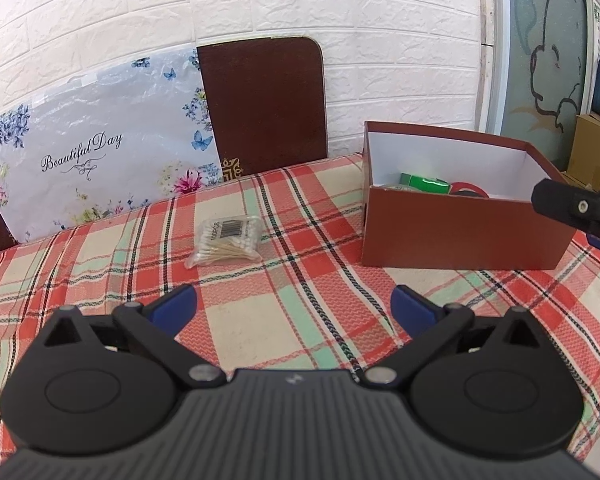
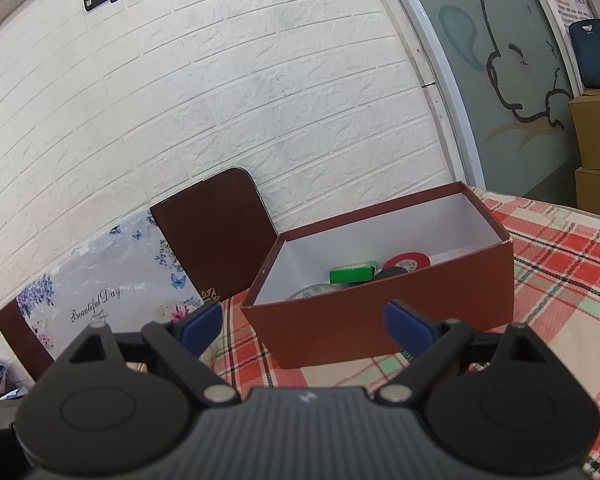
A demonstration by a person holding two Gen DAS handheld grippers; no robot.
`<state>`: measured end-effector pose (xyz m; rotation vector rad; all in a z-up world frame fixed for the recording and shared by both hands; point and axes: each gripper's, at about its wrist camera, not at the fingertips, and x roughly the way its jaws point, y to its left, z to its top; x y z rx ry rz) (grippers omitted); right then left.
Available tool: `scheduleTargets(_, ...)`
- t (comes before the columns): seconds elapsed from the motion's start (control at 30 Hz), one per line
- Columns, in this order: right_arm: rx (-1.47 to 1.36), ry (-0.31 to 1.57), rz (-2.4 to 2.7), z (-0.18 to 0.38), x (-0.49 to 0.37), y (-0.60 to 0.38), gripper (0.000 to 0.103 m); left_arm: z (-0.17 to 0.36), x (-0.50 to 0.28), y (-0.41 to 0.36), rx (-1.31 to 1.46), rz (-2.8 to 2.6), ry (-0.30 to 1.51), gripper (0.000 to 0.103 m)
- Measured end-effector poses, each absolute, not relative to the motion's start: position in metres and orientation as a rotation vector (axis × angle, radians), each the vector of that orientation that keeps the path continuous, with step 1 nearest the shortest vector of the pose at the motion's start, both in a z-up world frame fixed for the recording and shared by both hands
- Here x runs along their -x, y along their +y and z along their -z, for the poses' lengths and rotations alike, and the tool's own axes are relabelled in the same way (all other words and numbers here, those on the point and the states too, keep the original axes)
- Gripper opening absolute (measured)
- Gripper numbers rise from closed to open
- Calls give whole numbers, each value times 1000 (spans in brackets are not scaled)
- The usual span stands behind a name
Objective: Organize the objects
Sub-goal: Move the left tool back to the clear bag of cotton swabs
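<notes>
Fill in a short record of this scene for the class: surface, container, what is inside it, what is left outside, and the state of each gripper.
surface: plaid tablecloth
container: open red box, on the cloth, no lid on it
inside box: green packet, red tape roll, other items partly hidden
left outside: bag of cotton swabs, flat on the cloth, apart from the box
left gripper: open, empty, facing the swabs
right gripper: open, empty, facing the box

Bag of cotton swabs [image 1: 227,241] lay mid-table [image 1: 280,320]; box [image 1: 460,232] toward right rear corner, carton [image 1: 424,183] and tape roll [image 2: 406,261] inside.
</notes>
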<state>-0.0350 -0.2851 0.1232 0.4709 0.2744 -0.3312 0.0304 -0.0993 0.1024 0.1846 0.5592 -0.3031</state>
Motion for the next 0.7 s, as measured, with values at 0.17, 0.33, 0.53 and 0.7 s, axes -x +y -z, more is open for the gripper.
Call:
scheduleTargets(0.17, -462, 293, 331, -120, 27, -281, 93, -96, -38, -95, -180, 293, 578, 103)
scheduleTargets(0.33, -440, 326, 319, -115, 17, -273, 93, -89, -48, -86, -162, 269, 601, 103)
scheduleTargets(0.53, -403, 375, 292, -106, 0, -261, 93, -77, -67, -66, -147, 206, 631, 103)
scheduleTargets(0.7, -373, 427, 261, -97, -14, -249, 93, -69, -83, -44, -112, 153, 658, 103)
